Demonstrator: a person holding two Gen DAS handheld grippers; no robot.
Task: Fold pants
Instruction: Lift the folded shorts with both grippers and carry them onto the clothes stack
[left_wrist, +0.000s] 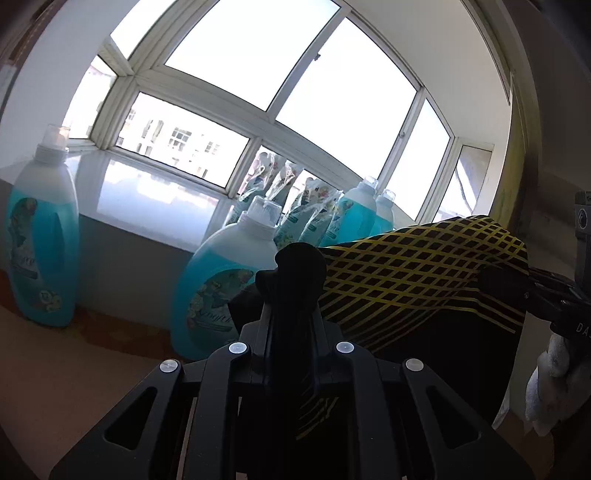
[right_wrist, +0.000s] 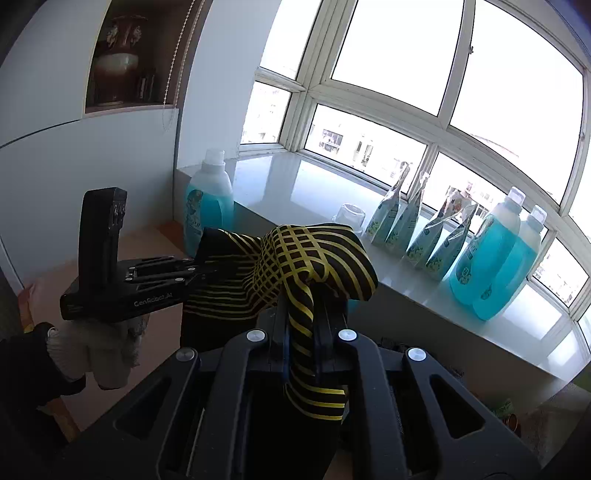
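Before the window (left_wrist: 280, 66), pants (left_wrist: 417, 273) stretch sideways between tools.

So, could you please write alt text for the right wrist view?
The right gripper is shut on black pants with a yellow grid, while the left gripper pinches their other end. Behind, blue detergent bottles stand on a white windowsill.

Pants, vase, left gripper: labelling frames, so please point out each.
pants (right_wrist: 317, 254), right wrist view, checked fold.
vase (right_wrist: 116, 66), right wrist view, belly.
left gripper (right_wrist: 201, 271), right wrist view, fingertips at cloth.

Harsh window (left_wrist: 258, 55) backlight, fisheye edges
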